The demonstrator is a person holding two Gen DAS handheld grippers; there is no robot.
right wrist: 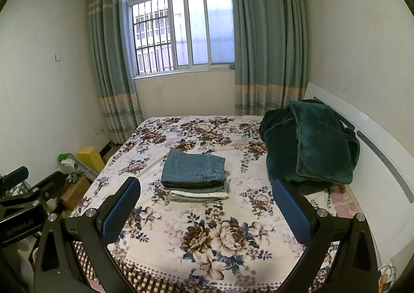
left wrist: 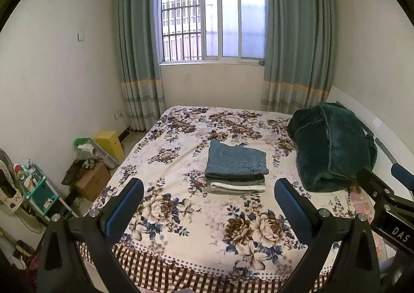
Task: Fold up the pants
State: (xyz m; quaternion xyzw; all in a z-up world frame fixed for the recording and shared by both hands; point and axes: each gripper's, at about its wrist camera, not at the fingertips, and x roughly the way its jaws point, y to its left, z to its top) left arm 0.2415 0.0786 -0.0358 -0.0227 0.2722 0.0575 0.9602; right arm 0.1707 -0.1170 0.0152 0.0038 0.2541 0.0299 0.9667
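Note:
A stack of folded pants (left wrist: 236, 170) lies in the middle of the floral bed (left wrist: 181, 215), with folded blue jeans (left wrist: 236, 159) on top. It also shows in the right wrist view (right wrist: 195, 176). My left gripper (left wrist: 209, 198) is open and empty, held above the near edge of the bed, well short of the stack. My right gripper (right wrist: 205, 197) is open and empty too, beside the left one. The right gripper also shows at the right edge of the left wrist view (left wrist: 383, 189), and the left gripper at the left edge of the right wrist view (right wrist: 31, 187).
A dark green blanket (left wrist: 333, 148) is heaped at the bed's right side against a white headboard (right wrist: 375, 153). Boxes, a yellow box (left wrist: 110, 141) and clutter sit on the floor left of the bed. Curtains and a window are at the far wall.

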